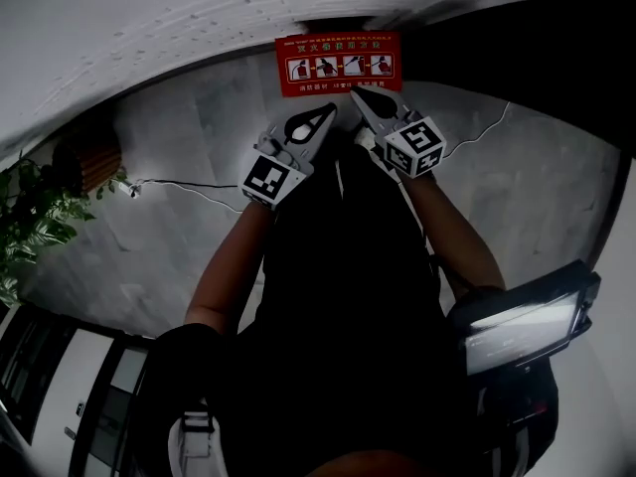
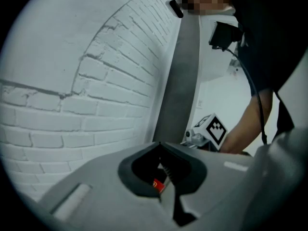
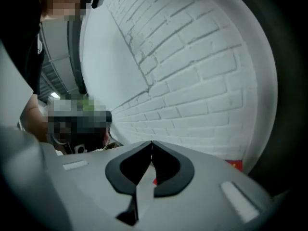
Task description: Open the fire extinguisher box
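The red fire extinguisher box (image 1: pixel 338 64) stands on the grey floor against the white brick wall, with picture instructions on its top face; I cannot tell whether it is open. My left gripper (image 1: pixel 330 109) and right gripper (image 1: pixel 355 91) hover side by side just in front of it, tips pointing at it and apart from it. Both are shut with nothing between the jaws. In the left gripper view the jaws (image 2: pixel 159 143) meet, and a scrap of red box (image 2: pixel 158 184) shows below them. The right gripper view shows shut jaws (image 3: pixel 152 142) and a red corner (image 3: pixel 236 165).
A white brick wall (image 1: pixel 199 8) runs behind the box. A thin cable (image 1: pixel 189 187) trails across the concrete floor to the left, near a potted plant (image 1: pixel 30 217) and a brown wooden object (image 1: pixel 87 157). A dark device with a screen (image 1: pixel 522 316) hangs at my right side.
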